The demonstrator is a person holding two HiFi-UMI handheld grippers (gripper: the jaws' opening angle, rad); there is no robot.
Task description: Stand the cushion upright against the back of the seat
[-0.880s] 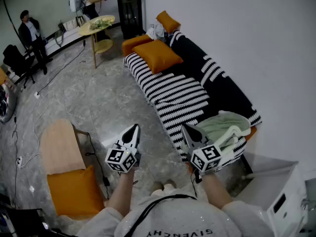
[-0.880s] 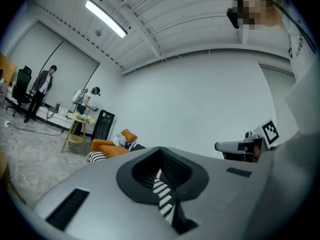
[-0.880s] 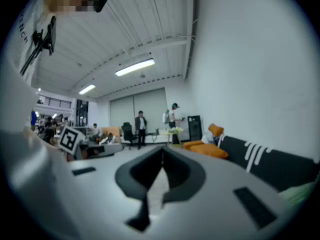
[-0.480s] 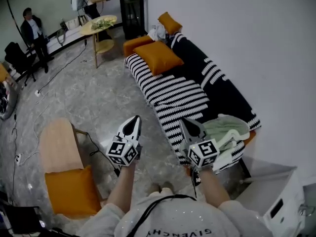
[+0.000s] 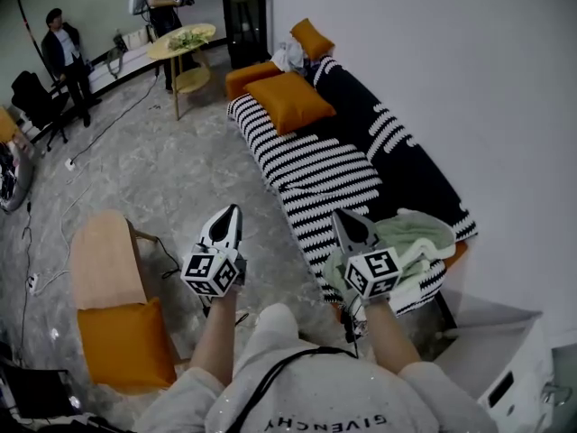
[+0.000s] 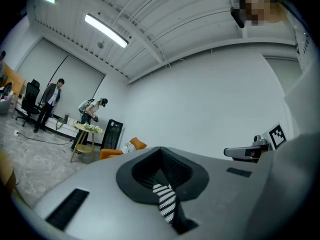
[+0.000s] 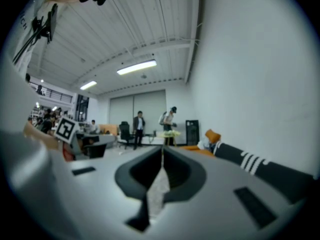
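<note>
step: cushion (image 5: 288,101) not yet reached, well ahead of both grippers
left gripper (image 5: 227,225), right gripper (image 5: 348,230): pressed together, empty
next: jaws to be spread at cushion

A hall staged as a living room is shown: a striped sofa (image 5: 325,170) is seen at centre, a round table (image 5: 183,40), black cabinet (image 5: 245,18), office chair (image 5: 34,102) and standing person (image 5: 65,48) at upper left, a strip light (image 6: 105,30) overhead.
</note>
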